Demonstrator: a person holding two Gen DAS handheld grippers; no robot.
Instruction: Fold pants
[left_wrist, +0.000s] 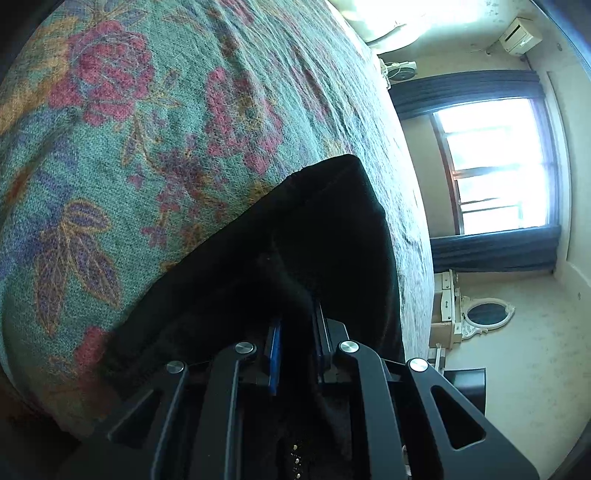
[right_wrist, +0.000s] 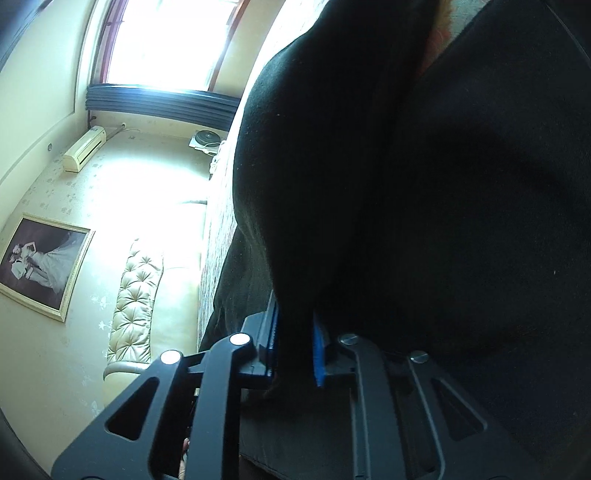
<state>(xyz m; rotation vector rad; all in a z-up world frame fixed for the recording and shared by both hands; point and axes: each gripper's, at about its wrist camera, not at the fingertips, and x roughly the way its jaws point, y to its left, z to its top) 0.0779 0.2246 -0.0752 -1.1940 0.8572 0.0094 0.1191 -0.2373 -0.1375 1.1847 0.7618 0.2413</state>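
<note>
pants (left_wrist: 295, 240), black, lie on the floral bedspread (left_wrist: 147, 129), a corner reaching far across it. left gripper (left_wrist: 295, 354) has its blue pads (left_wrist: 274, 354) closed on a fold of the cloth. right gripper (right_wrist: 295, 347) likewise pinches dark fabric between its pads (right_wrist: 319, 350), the pants (right_wrist: 424, 203) filling the right of its view.
</note>
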